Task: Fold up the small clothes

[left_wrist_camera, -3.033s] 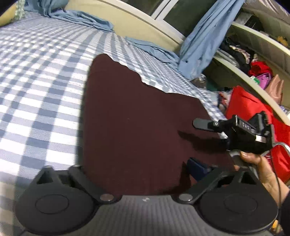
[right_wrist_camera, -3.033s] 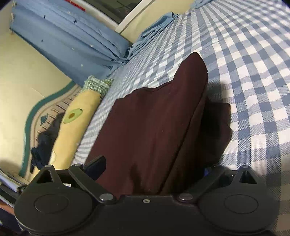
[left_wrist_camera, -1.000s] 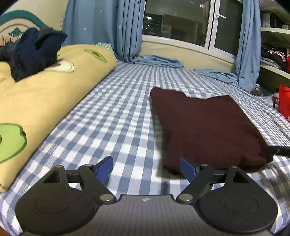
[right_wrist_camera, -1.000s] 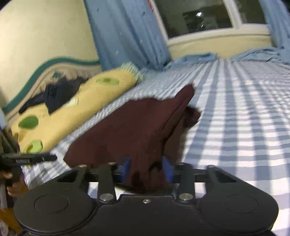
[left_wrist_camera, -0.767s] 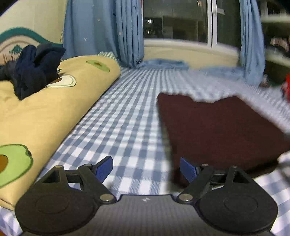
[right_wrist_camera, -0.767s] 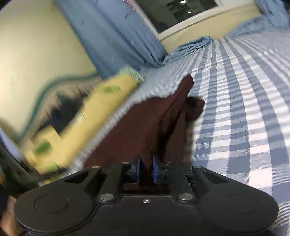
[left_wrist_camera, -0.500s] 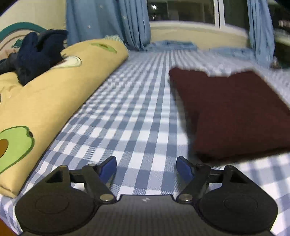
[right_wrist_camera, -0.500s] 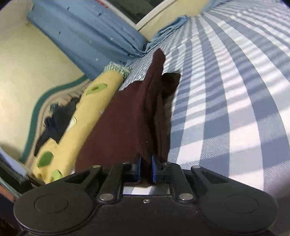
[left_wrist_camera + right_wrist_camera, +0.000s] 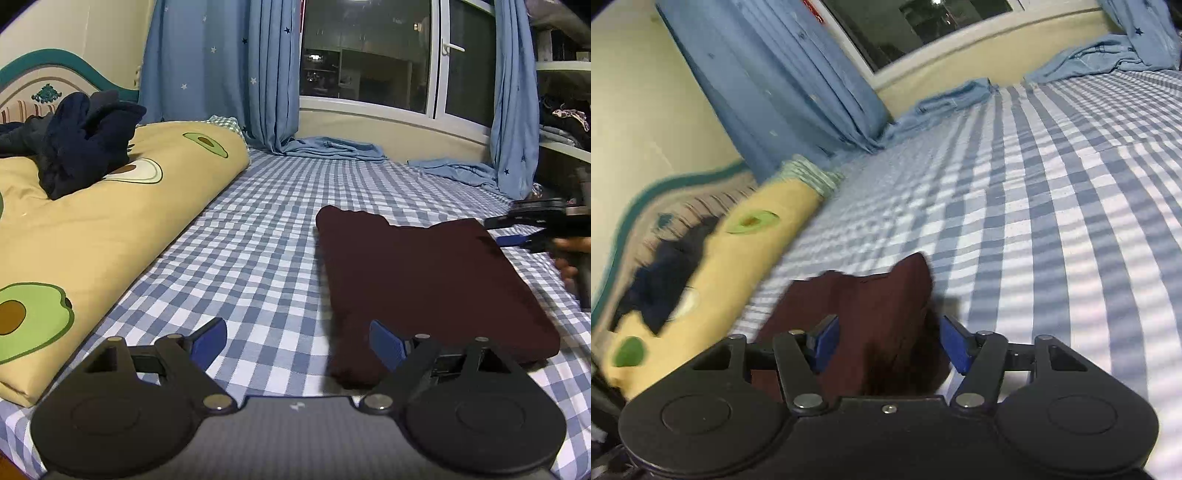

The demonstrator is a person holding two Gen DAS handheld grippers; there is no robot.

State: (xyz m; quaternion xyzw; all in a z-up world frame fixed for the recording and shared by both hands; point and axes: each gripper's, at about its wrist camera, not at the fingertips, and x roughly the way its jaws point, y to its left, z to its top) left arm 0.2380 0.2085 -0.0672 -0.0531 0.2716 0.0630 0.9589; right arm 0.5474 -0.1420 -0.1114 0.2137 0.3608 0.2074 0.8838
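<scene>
Maroon garment (image 9: 424, 280) folded flat, long axis toward window; both jaws apart, right just opened, gripping nothing.

A bed (image 9: 258, 236) in blue-and-white checked sheet runs to a dark window (image 9: 365, 55) hung with starred blue curtains (image 9: 221, 70). A yellow avocado-print quilt (image 9: 92, 229) lies along its left edge; shelves (image 9: 565, 147), seemingly cluttered, stand right.
</scene>
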